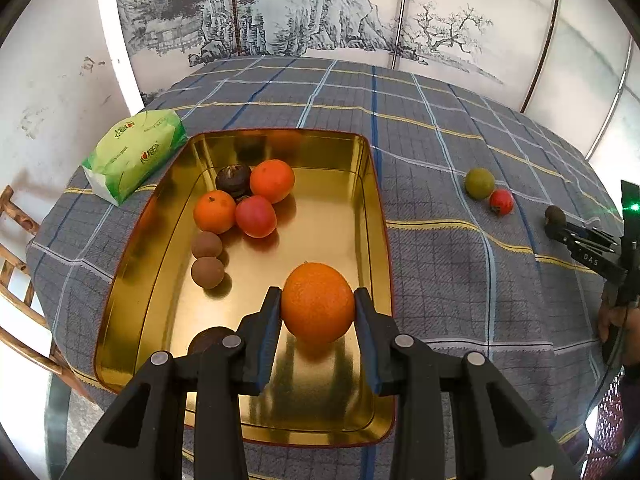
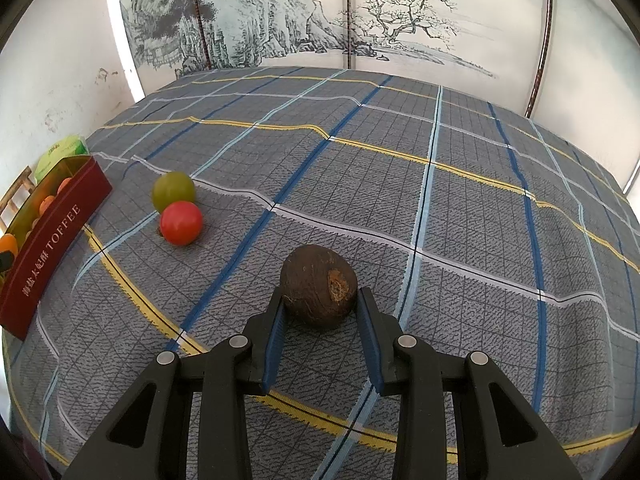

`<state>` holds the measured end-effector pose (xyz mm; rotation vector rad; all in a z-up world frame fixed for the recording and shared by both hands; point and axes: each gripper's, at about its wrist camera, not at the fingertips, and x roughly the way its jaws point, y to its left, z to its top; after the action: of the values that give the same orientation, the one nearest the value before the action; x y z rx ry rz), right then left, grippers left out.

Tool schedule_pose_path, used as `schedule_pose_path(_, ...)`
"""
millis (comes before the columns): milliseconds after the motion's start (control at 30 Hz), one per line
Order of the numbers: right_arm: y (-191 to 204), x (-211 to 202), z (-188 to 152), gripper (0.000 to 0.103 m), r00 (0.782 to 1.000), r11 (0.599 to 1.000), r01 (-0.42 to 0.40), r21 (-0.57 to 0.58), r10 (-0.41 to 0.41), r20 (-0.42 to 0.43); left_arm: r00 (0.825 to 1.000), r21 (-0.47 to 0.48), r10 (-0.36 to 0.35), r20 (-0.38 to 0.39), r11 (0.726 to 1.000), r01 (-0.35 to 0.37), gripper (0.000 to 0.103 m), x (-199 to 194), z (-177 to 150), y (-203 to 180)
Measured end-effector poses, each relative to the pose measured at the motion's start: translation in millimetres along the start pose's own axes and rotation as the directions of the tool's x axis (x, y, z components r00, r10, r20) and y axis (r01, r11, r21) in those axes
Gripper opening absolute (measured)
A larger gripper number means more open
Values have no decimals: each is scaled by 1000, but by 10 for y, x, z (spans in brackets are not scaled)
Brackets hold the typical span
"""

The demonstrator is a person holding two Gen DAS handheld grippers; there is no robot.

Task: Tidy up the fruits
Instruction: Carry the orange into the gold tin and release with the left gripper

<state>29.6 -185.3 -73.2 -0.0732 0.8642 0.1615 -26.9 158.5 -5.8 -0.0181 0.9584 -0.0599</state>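
Left gripper [image 1: 318, 300] clamped on orange [image 1: 317, 302] over tin [image 1: 376, 184]; right gripper [image 2: 320, 300] pinching brown fruit [image 2: 318, 290] (beside tin) — shallow hold, may slip.

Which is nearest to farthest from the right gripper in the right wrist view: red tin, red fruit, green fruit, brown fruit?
1. Brown fruit: between the right gripper fingers, on the cloth.
2. Red fruit: ahead, to the left.
3. Green fruit: just behind the red one, touching it.
4. Red tin: far left edge.
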Motion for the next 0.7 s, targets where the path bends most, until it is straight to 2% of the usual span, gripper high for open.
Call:
schedule_pose_path(467,1,6,-2,35,1000,1000,0,-1,0,0,998,44,33,57,998,-35,33,-115,47,-121)
schedule_pose_path(700,4,8,-1,35,1000,1000,0,-1,0,0,996,66,59,72,996,-63,44,-170,6,-186)
